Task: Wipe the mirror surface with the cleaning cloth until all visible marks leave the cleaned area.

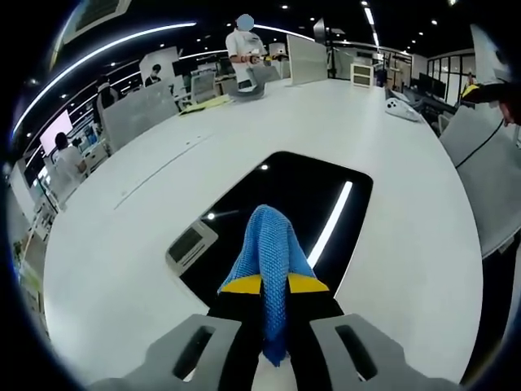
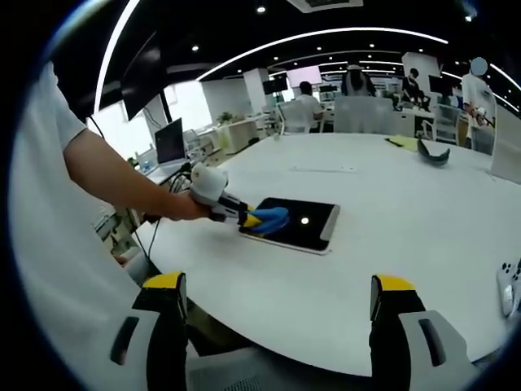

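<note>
Mirror: I count one mirror (image 1: 301, 195), a dark rounded rectangle lying flat on the white table (image 1: 391, 155), centre of the left gripper view; in the right gripper view it sits mid-frame (image 2: 305, 220), well beyond my right jaws.
Cloth: one blue cleaning cloth (image 1: 273, 261), bunched, its free end over the mirror's near edge.
Left gripper: my left gripper (image 1: 275, 314) has its yellow-tipped jaws closed on the cloth; in the right gripper view a hand holds it (image 2: 256, 218) at the mirror's left end.
Right gripper: my right gripper (image 2: 277, 301) has its jaws spread wide with nothing between them, low in the frame above bare table.
Marks: I see reflected ceiling lights on the glass; I cannot tell smudges from reflections.
Writing: none I can read anywhere.
Cut off: a white controller-like item (image 2: 509, 287) is clipped at the right edge.
People: several in the background, small.
</note>
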